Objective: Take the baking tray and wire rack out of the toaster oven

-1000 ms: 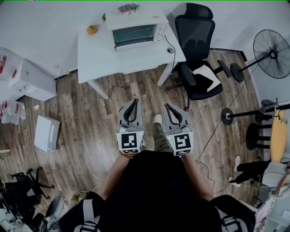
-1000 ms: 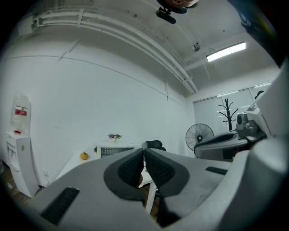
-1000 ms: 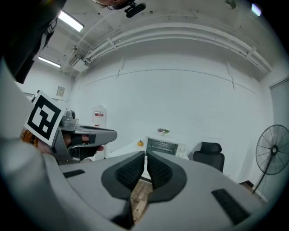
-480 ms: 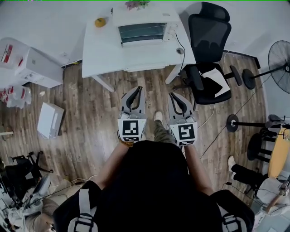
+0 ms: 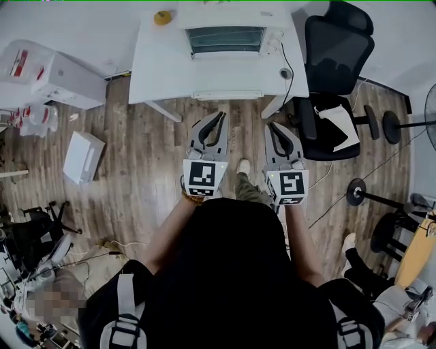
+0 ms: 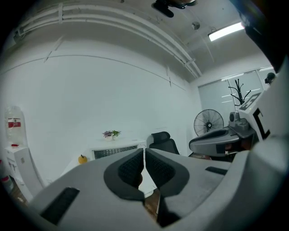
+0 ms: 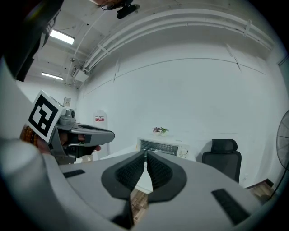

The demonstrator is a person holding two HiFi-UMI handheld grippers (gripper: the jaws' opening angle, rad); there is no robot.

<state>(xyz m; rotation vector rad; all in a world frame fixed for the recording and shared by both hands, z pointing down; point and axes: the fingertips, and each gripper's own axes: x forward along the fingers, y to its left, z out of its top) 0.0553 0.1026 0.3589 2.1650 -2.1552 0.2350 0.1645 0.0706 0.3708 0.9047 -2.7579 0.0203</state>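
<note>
Task not started as far as I can see. The toaster oven sits along the far edge of the desk, against the wall and somewhat toward the right-hand far corner, with its glass door shut. Baking tray and wire rack are judged to be inside it; the glass shows only a dark interior, and from here I cannot tell one from the other. The person stands on the wooden floor, well apart from the desk's near edge, with both tools held out in front and pointing toward the oven. The left gripper has its pads drawn together to a hairline slit with nothing between them. The right gripper is likewise closed and empty, and neither touches anything. Nothing from the oven lies on the desk top. A small yellow-orange fruit sits at the desk's far left corner, a little potted plant stands on the oven's roof, and a small round object rests near the right edge beside the oven. A black office chair stands just off the desk's right edge. Left to do, by my reckoning, is everything: close the gap to the desk, open the jaws, pull the door down, draw out the tray, draw out the rack, and set both down.
</note>
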